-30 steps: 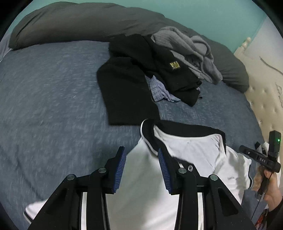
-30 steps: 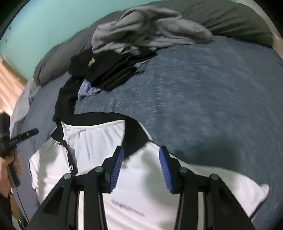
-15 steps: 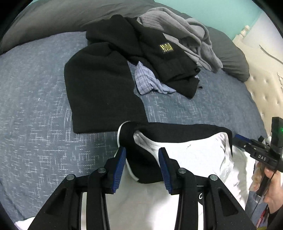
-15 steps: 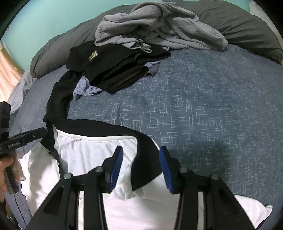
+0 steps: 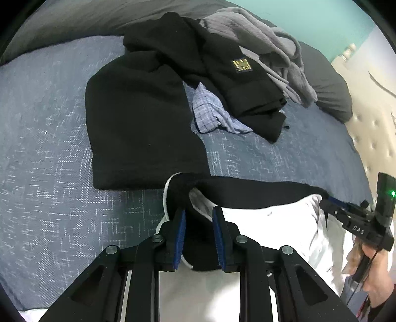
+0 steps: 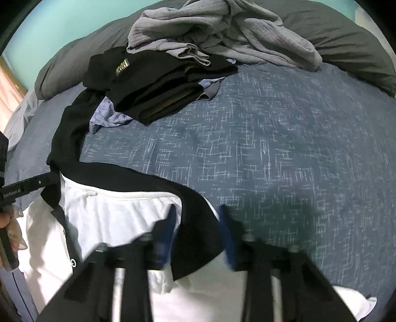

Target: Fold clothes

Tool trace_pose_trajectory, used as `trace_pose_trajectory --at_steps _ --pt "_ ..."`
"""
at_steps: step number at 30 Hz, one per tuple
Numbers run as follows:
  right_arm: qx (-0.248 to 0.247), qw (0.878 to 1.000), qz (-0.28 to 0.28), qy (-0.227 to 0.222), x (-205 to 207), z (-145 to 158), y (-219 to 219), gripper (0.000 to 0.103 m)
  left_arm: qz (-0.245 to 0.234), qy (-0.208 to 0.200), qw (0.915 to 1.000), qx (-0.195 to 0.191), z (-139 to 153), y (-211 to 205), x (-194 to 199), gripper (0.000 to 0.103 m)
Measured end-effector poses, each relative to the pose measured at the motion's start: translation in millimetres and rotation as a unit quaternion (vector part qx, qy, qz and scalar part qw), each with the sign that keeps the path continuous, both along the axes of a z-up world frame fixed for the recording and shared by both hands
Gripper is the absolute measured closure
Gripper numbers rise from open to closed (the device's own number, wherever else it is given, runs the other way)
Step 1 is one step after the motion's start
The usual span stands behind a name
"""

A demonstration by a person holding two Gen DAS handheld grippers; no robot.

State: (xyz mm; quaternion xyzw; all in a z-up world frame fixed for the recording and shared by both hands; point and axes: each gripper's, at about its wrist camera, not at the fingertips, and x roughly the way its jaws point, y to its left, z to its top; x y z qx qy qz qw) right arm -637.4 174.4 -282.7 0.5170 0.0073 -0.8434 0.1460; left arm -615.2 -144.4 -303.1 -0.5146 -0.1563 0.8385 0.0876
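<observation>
- A blue bedspread (image 5: 61, 173) with a pale crosshatch print fills most of both of your views; a long dark grey pillow (image 6: 346, 42) lies along its far edge against a teal wall (image 5: 334, 22).
- The task's garment, a white polo shirt (image 5: 272, 223) with a black collar (image 5: 259, 195), lies flat on the near part of the bed, directly under both of your grippers. Faint writing on its chest is too small to read.
- A black garment (image 5: 138, 123) lies spread flat just beyond the collar.
- A heap of clothes sits farther back: a crumpled grey sweatshirt (image 6: 222, 32) on top, folded black clothing (image 6: 160, 84) carrying a small gold square label (image 5: 241, 65) whose marks cannot be read, and a blue checked cloth (image 5: 210, 114) poking out underneath.
- Your left gripper (image 5: 198, 232) has its blue-padded jaws closing, with the left corner of the black collar between them and touching the pads.
- Your right gripper (image 6: 198, 235) is blurred; its jaws are closing with the right end of the collar between them.
- The left view shows the right gripper's body printed "DAS"; the right view shows the left gripper's body printed "GenRobot.AI", partly soft.
</observation>
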Motion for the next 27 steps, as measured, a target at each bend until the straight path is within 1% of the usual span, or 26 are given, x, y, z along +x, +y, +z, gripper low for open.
trace_pose_trajectory --at_steps 1,2,4,7,9,10,13,15,17,20,21,22,23,24,25,26,27 --pt "0.001 1.000 0.002 0.001 -1 0 0 0.095 0.004 0.001 1.0000 0.004 -1 -1 0 0.099" --pt "0.003 1.000 0.004 0.003 -2 -1 0 0.098 0.007 0.002 1.0000 0.006 -1 -3 0 0.100" --pt "0.002 1.000 0.003 0.010 -4 1 1 0.098 0.011 0.011 0.9997 0.018 4 -6 2 0.100" --pt "-0.016 1.000 -0.010 0.025 -7 9 7 0.098 0.018 0.027 0.9986 0.042 13 -13 6 0.100" --pt "-0.025 0.999 -0.017 0.028 -12 14 11 0.098 0.031 0.025 0.9958 0.082 16 -22 5 0.100" --pt "-0.027 0.999 -0.020 0.029 -15 16 12 0.098 0.046 0.022 0.9922 0.113 16 -29 5 0.100" --pt "-0.025 0.999 -0.029 0.035 -23 25 14 0.098 0.068 0.020 0.9849 0.158 18 -41 1 0.100" --pt "-0.022 0.998 -0.032 0.040 -28 28 15 0.098 0.056 0.024 0.9862 0.154 20 -37 -1 0.100" --pt "-0.017 0.998 -0.033 0.041 -30 28 14 0.098 0.034 0.028 0.9871 0.154 18 -29 -3 0.100" --pt "-0.004 0.999 -0.020 0.028 -31 17 7 0.098 0.012 0.016 0.9888 0.148 9 -16 -5 0.100" --pt "0.004 0.999 -0.016 0.028 -29 14 4 0.095 0.007 0.012 0.9893 0.145 5 -12 -6 0.100" --pt "0.008 1.000 -0.012 0.027 -28 11 1 0.095 0.005 0.009 0.9896 0.143 2 -10 -5 0.100" --pt "0.013 0.999 -0.014 0.028 -26 9 -1 0.092 0.005 0.010 0.9899 0.141 2 -12 -4 0.098" --pt "0.023 0.999 -0.022 0.035 -23 10 -1 0.084 0.005 0.012 0.9902 0.139 1 -13 -1 0.095" --pt "0.033 0.998 -0.031 0.046 -20 12 -1 0.072 0.006 0.013 0.9904 0.137 1 -15 1 0.090" --pt "0.039 0.997 -0.039 0.061 -17 16 -2 0.067 0.008 0.015 0.9906 0.136 2 -19 2 0.086" --pt "0.039 0.995 -0.047 0.078 -12 23 -2 0.060 0.010 0.020 0.9905 0.135 4 -23 4 0.079"
